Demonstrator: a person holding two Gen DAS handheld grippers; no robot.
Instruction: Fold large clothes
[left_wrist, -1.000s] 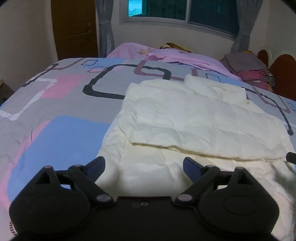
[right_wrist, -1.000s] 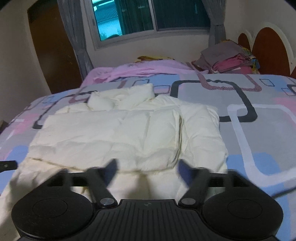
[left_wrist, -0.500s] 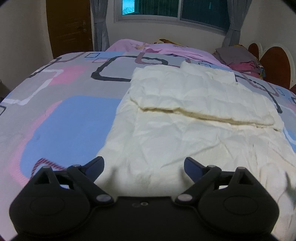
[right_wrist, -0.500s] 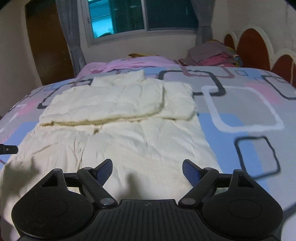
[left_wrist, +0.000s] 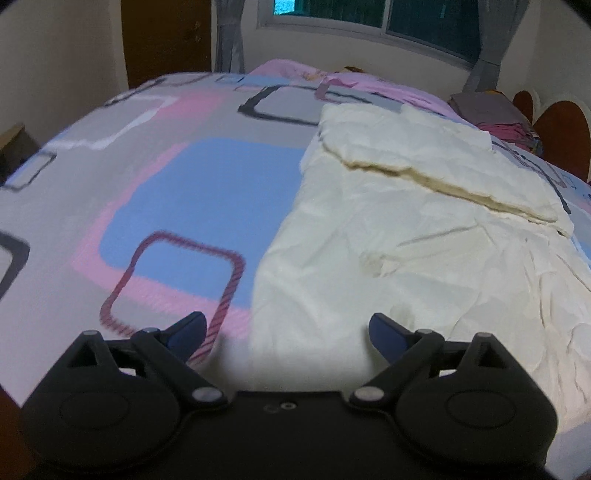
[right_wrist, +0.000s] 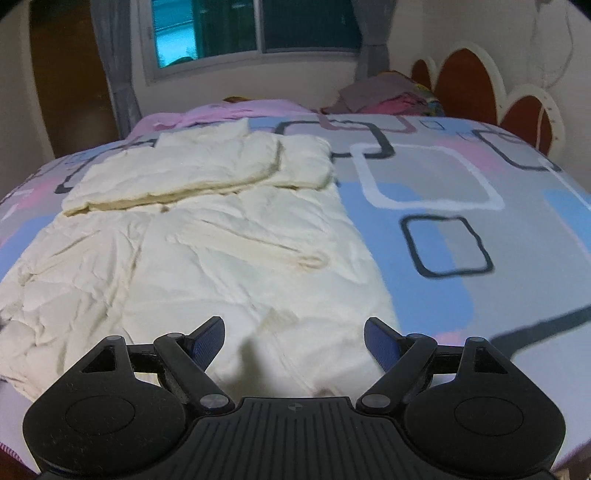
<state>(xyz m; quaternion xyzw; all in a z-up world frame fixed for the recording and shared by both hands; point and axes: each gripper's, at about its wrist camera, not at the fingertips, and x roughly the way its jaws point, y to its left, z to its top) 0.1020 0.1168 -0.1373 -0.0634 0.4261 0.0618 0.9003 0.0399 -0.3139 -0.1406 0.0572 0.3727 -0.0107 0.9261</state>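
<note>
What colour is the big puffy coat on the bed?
The coat is cream white all over, with no pattern. It shows best in the right wrist view.

The left gripper (left_wrist: 287, 330) and right gripper (right_wrist: 294, 334) are both matte black, each with two rounded lobes, angled link arms pinned by silver screws, and dark blue finger pads (right_wrist: 207, 338), the right one's base ribbed, the left one's base smooth with small holes.
</note>
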